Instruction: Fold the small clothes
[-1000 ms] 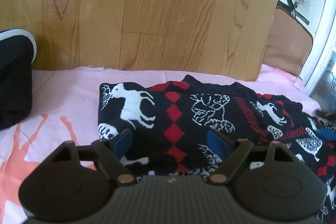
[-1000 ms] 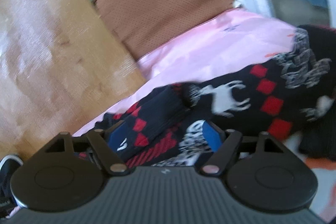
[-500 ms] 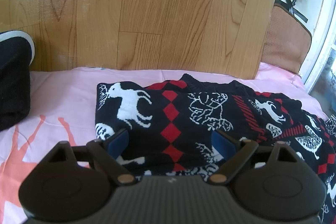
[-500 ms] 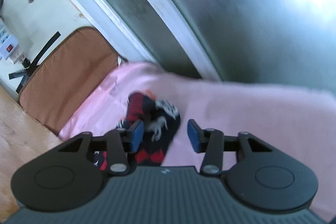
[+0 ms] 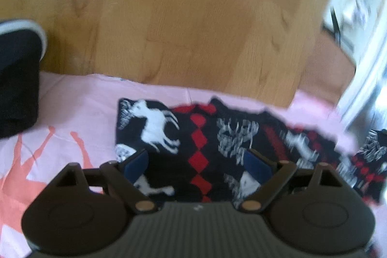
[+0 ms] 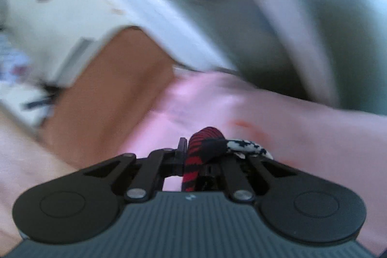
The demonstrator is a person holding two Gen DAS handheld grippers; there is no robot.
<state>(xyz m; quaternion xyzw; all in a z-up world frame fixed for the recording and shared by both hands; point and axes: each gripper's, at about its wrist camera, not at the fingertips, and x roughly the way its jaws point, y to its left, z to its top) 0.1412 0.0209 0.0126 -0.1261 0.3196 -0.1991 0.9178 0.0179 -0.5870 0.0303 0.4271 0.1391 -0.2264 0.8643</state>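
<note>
Pink sheet with a coral print covers the work surface, wood-grain panel behind it, brown cushion and a white window frame off to the side; both views are motion-blurred. A dark item with a white rim sits at the far left edge.

The knit sweater, black with red diamonds and white deer, lies spread on the sheet in front of the left gripper. Its jaws stand wide above the fabric, nothing pinched. The right gripper is clamped tight on a bunched red-striped edge of the sweater, which pokes up between the fingers.

Step in hand looks like carrying that grabbed edge over for a fold. To do it well: keep the pinch firm, lift only enough to clear the body, sweep across so the edge lands square; the left side should probably press or hold the body near the deer so it doesn't drag.

Versus a second ago: the right jaws have just been closing, from wide over the sweater to shut on the fabric, and its view now faces window and sheet. The left jaws are slightly wider, the sweater much the same.
</note>
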